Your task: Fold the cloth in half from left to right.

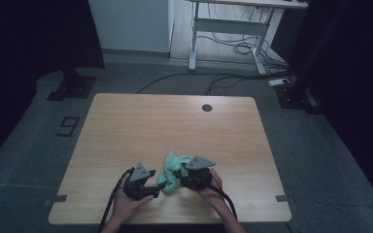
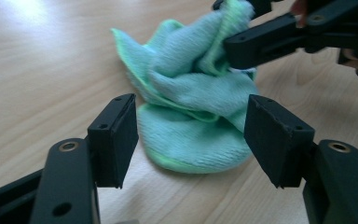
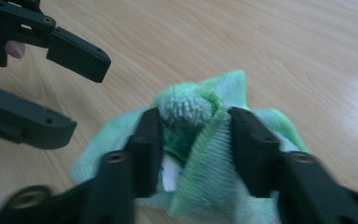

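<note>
The right gripper (image 3: 193,133) has its fingers (image 3: 147,140) clenched on a bunched fold of the green cloth (image 2: 191,112), lifting that part off the bench (image 1: 126,126). The left gripper (image 2: 191,140) is released — its fingers (image 2: 114,135) spread wide, the cloth's near, rounded edge lying just ahead between them, not yet touched. The cloth sits near the bench's near edge, centre — the left gripper is close enough to take the free edge.

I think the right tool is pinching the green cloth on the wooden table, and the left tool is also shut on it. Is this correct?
Not quite. The right tool does pinch the green cloth on the wooden table, but the left tool is open: the left gripper view shows its jaws spread apart, short of the cloth.
</note>
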Tool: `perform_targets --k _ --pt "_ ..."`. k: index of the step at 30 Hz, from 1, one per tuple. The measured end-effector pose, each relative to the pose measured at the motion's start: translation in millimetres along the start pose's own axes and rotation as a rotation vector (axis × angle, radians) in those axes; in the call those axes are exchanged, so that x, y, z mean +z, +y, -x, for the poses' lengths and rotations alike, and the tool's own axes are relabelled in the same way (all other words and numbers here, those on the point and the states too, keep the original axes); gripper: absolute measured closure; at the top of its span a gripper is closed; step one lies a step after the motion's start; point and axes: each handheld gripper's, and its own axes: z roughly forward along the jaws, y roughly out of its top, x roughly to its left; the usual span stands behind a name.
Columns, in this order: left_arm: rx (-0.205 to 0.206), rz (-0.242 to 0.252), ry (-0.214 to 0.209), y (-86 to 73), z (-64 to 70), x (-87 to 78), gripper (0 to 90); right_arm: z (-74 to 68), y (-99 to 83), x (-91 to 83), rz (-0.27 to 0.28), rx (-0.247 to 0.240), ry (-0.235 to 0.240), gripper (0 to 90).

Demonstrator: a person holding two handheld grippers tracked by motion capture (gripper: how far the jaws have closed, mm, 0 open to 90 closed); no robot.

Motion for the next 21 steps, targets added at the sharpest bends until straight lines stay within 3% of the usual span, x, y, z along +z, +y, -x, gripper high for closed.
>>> perform_targets --k 1,2,7,9,11,15,18,21 --pt "0.000 0.000 0.000 0.0 0.0 0.0 34.7 0.0 0.0 0.0 0.000 0.000 0.000 61.9" --pt "0.013 -0.022 -0.002 -0.9 3.5 5.4 34.6 3.6 -3.1 -0.3 -0.001 0.017 0.002 70.8" --pt "0.028 -0.064 -0.015 -5.1 9.1 17.5 37.2 9.2 -5.3 -7.6 0.027 0.054 0.009 79.8" --pt "0.032 -0.076 -0.012 -6.0 10.0 19.7 46.6 10.7 -4.4 -12.4 0.051 0.064 0.013 80.7" --pt "0.058 -0.130 0.013 -9.6 12.4 28.4 58.4 11.9 -2.9 -17.5 0.074 0.070 0.014 81.1" --pt "0.054 -0.122 0.013 -9.2 11.1 25.9 81.3 13.7 0.7 -29.3 0.114 0.066 -0.002 81.1" --pt "0.041 -0.099 0.013 -7.4 7.5 18.7 89.2 16.2 3.5 -39.7 0.142 0.069 -0.012 81.1" --pt "0.036 -0.089 0.006 -4.8 3.7 11.9 89.9 19.1 6.8 -50.5 0.168 0.071 -0.016 81.0"
